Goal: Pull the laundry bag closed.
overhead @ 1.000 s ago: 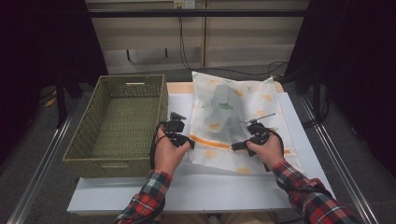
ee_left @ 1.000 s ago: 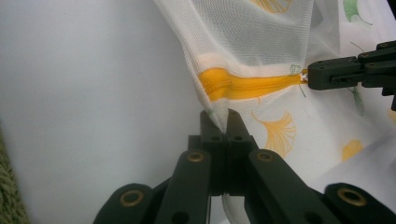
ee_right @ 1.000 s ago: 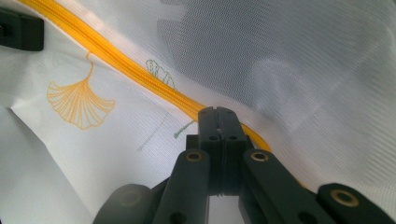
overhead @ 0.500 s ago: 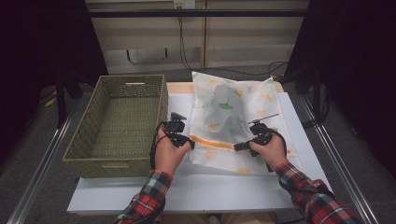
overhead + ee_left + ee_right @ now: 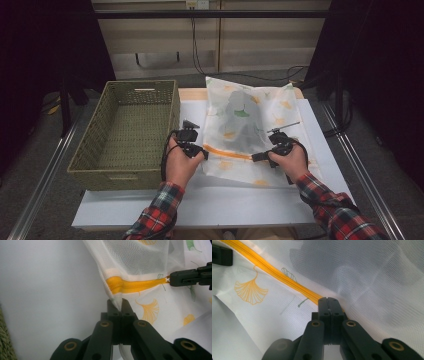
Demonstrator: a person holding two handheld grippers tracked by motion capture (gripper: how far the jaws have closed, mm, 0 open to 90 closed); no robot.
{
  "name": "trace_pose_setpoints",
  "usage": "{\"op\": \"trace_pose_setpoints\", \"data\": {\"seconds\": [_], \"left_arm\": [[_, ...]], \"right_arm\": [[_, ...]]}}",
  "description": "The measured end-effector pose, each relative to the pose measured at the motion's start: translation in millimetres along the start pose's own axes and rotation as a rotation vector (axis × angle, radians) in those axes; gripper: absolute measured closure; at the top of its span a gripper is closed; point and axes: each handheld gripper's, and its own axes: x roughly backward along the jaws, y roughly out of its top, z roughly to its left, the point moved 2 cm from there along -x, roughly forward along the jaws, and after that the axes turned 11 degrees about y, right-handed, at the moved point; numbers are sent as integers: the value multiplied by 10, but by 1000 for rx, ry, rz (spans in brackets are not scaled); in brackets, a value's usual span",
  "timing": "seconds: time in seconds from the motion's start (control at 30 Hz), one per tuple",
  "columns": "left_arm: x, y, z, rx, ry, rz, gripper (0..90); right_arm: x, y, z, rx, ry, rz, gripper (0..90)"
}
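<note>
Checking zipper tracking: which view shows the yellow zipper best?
Left gripper view: the zipper runs sharp and close from the bag edge to the right hand-held gripper at its far end. Right gripper view shows a diagonal stretch. High view shows the whole line, small.

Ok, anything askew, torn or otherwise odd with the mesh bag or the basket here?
Nothing stands out. The mesh bag lies flat on the table, slightly angled, no tears visible. The left gripper pinches its edge below the orange zipper; the right gripper is shut at the zipper. The basket sits upright.
</note>
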Motion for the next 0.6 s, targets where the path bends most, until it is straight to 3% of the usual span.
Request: {"op": "trace_pose_setpoints", "data": {"seconds": [0.27, 0.6], "left_arm": [[-4, -7, -6, 2, -5, 2, 896], [0, -5, 3, 3, -3, 2, 897]], "right_arm": [[39, -7, -36, 1, 3, -20, 900], [41, -26, -40, -4, -4, -4, 900]]}}
